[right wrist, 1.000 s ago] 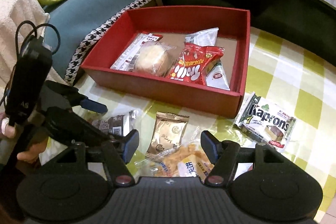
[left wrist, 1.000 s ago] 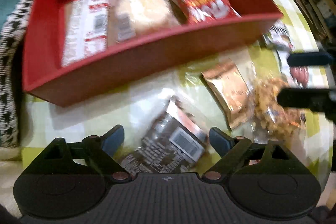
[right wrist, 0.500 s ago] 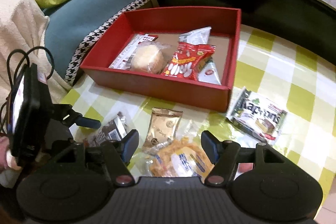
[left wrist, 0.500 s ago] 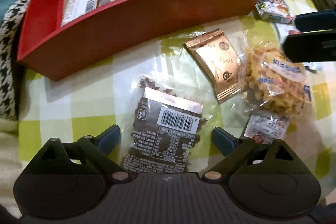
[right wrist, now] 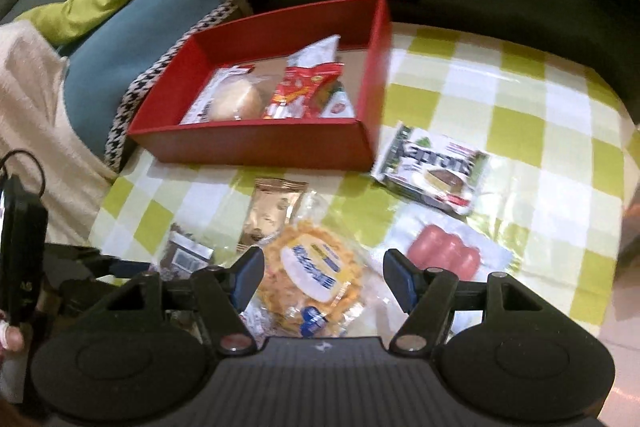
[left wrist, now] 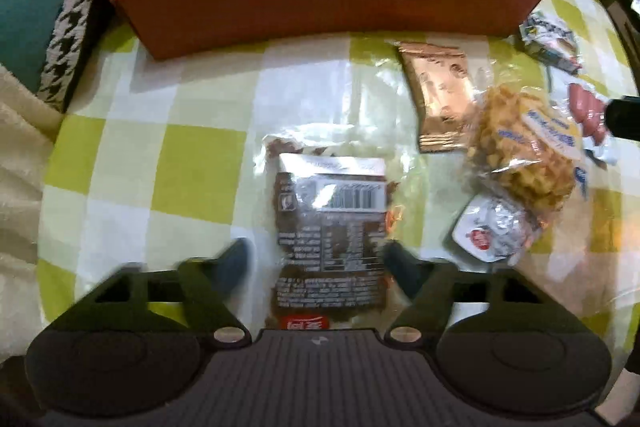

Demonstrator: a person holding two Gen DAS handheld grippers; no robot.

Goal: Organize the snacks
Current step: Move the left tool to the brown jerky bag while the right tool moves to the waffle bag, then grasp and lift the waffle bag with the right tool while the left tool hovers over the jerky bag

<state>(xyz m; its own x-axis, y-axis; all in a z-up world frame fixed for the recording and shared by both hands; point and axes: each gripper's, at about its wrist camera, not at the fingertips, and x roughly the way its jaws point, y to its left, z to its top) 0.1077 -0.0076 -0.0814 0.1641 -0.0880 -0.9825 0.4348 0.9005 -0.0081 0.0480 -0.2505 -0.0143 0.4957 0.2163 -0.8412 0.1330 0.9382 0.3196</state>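
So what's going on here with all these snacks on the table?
A person with a gripper in each hand is sorting snacks into a red box, which already holds a few packets. The left gripper is open over a dark packet on the checked cloth, jaws on either side of it, not gripping yet. The right gripper is open over a yellow snack bag. A gold packet, a Kaprons pack and sausages lie loose outside the box.

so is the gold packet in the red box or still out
Out. The gold packet lies flat on the checked cloth, in front of the red box.
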